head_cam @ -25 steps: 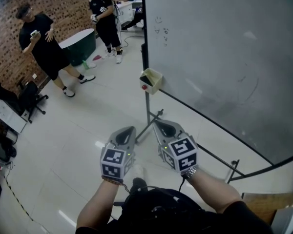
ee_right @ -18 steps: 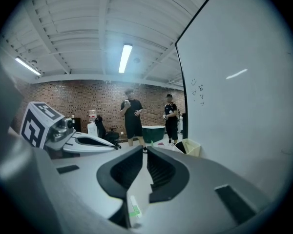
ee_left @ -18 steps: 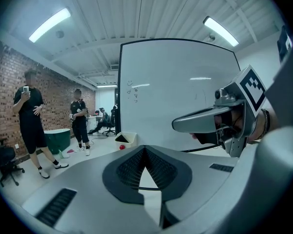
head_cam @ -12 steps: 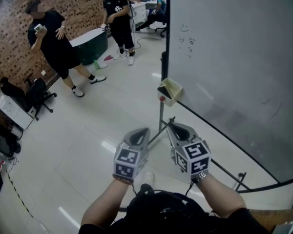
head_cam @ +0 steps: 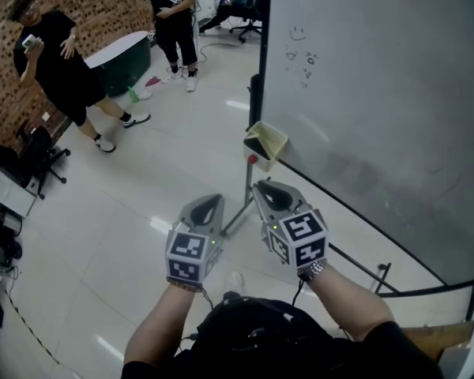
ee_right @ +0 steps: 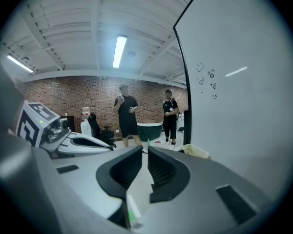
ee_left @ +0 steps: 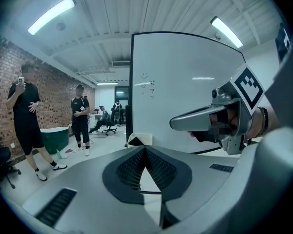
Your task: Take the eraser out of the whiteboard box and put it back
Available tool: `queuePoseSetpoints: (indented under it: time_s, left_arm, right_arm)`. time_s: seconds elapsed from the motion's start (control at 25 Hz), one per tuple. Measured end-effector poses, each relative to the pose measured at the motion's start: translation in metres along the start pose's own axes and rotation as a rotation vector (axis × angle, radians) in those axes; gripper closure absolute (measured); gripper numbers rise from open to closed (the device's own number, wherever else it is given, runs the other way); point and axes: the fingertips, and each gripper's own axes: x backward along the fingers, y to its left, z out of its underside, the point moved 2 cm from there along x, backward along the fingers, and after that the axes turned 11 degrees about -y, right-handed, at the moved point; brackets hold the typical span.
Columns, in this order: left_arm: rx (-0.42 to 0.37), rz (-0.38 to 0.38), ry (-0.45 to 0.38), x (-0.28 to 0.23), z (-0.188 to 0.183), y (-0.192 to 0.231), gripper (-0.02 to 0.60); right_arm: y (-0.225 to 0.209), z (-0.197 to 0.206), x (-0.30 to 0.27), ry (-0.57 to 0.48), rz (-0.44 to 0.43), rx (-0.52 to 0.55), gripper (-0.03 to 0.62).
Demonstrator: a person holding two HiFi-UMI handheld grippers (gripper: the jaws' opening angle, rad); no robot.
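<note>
Facing the whiteboard box (head_cam: 266,144), I carry nothing. Jaws are closed on the left gripper (head_cam: 208,202); those on the right gripper (head_cam: 262,188) have just been opening.

The person wore a black short-sleeved top (head_cam: 253,339) and a metal wristband (head_cam: 314,272). The left claw (head_cam: 212,199) and right claw (head_cam: 258,185) were smooth grey shells with ribbed black pads. Each carried a cube of black-and-white square markers. The right claw's jaws had just been opening, with nothing between them.
</note>
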Motion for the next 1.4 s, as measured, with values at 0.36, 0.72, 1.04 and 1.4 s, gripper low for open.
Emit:
queuePoseSetpoints:
  time_s: [0.36, 0.72, 1.04, 1.4]
  left_arm:
    - [0.021, 0.062, 0.029, -0.047, 0.010, 0.035, 0.581]
    - [0.035, 0.125, 0.067, -0.100, 0.027, 0.067, 0.581]
    - [0.036, 0.166, 0.084, -0.139, 0.037, 0.090, 0.581]
    - [0.047, 0.193, 0.097, -0.165, 0.048, 0.100, 0.581]
  right_arm:
    - [-0.040, 0.011, -0.051, 0.054, 0.075, -0.006, 0.497]
    - [-0.086, 0.030, -0.104, 0.130, 0.135, -0.015, 0.443]
    - [-0.117, 0.047, -0.146, 0.215, 0.141, 0.045, 0.387]
    - [-0.135, 0.072, -0.172, 0.332, 0.108, 0.110, 0.367]
